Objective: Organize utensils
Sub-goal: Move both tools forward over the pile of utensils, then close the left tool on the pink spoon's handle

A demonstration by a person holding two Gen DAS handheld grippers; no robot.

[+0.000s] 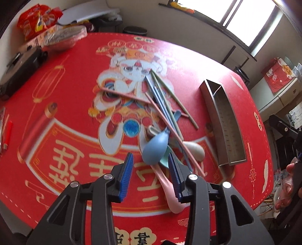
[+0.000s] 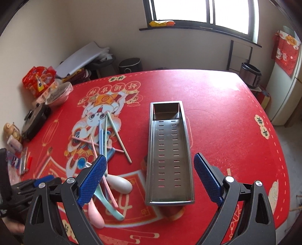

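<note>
A: Pastel plastic — spoons and chopsticks (image 1: 160,98) lie in one crossed heap on the red cloth (image 1: 71,116), left of the steel tray (image 2: 169,156). Tray holds nothing yet, so sorting has not started.

B: Grippers?

A: Left gripper (image 1: 151,169) is spread, low over the near end of the heap. Blue spoon (image 1: 155,148) bowl sits just ahead of the gap; pink spoon (image 1: 169,192) handle runs between the fingers, not pinched. Right gripper (image 2: 149,177) is spread wide, hovering near the tray's close end, holding nothing.

B: Best way to take the first piece?

A: My judgement — start with whatever lies on top. Blue spoon rests over the others, so it likely lifts clean. Pinch the handle, not the rounded bowl; the bowl probably slips. Chopsticks cross over some spoons — dragging one out from below could scatter the rest. Lift straight up, then lay it lengthwise along the slotted tray floor.

B: Surface?

A: Cloth looks felt-like, printed with a cartoon figure and gold characters. Thin chopsticks lie flat on it, so expect a shallow grip.

B: Room?

A: Window (image 2: 207,11) behind, bright. Snack bags (image 2: 37,81) and a covered bowl (image 2: 58,94) at the far-left corner, lighter (image 1: 8,133) at the left edge, a cooker (image 2: 251,75) beyond the table.
</note>
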